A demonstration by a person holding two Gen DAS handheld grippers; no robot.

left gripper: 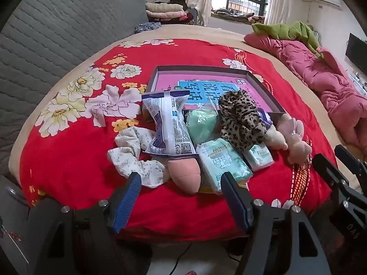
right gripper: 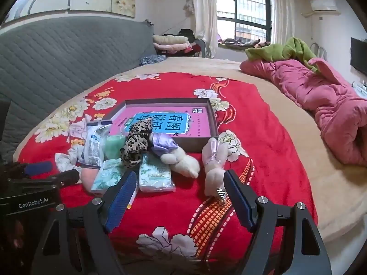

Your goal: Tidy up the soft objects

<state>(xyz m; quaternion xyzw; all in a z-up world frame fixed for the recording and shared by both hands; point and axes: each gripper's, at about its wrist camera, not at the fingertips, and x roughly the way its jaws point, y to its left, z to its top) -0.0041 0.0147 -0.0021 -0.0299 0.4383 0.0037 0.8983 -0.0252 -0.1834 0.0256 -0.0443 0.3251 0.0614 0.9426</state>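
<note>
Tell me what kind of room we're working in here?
Most likely a lived-in bedroom. The soft items sit on a bed under a red floral blanket, against a grey quilted headboard, with a rumpled pink quilt and folded bedding near the window.

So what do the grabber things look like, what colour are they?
Each gripper, left and right, is a black frame with two long fingers faced in ribbed blue pads, joined by round silver bolts. In the right wrist view, the left gripper's side shows white lettering, "GenRobot.AI".
</note>
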